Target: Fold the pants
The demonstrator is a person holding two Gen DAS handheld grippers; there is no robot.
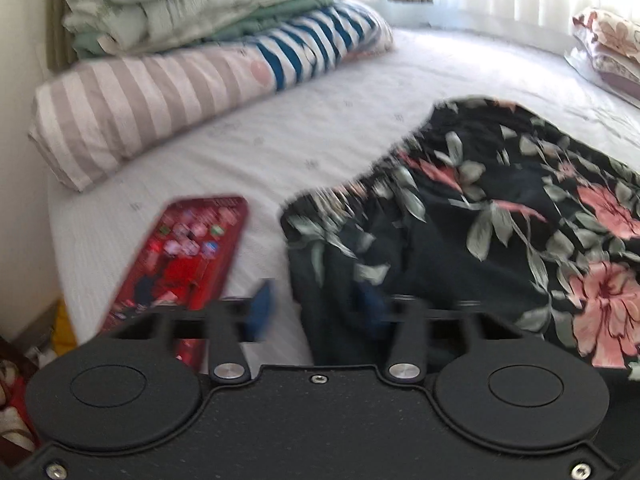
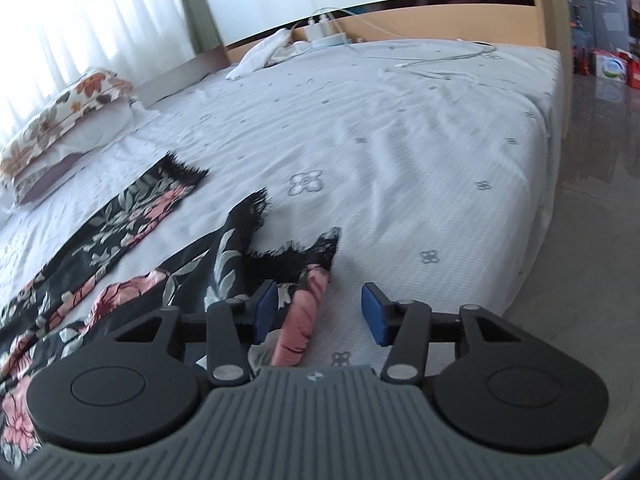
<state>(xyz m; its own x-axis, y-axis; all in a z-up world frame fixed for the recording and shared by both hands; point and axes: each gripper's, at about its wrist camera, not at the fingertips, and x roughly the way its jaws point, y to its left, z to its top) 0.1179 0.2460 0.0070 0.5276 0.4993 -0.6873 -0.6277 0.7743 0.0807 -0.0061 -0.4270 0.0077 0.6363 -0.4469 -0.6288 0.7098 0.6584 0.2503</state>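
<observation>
Flanking pants (image 1: 480, 216): phone (image 1: 188, 260), pillows (image 1: 132, 112)

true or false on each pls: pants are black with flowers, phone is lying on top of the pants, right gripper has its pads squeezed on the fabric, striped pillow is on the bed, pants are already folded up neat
1. The pants are black with a floral print. True.
2. The phone lies on the pants. False: it lies on the white bed sheet beside the waistband, apart from the fabric.
3. The right gripper has its pads pressed on the fabric. False: its jaws stand apart, with a fold of the hem between them and a clear gap at the right pad.
4. A striped pillow lies on the bed. True, under a stack of folded bedding.
5. The pants are neatly folded. False: the right wrist view shows the legs spread apart and rumpled.
</observation>
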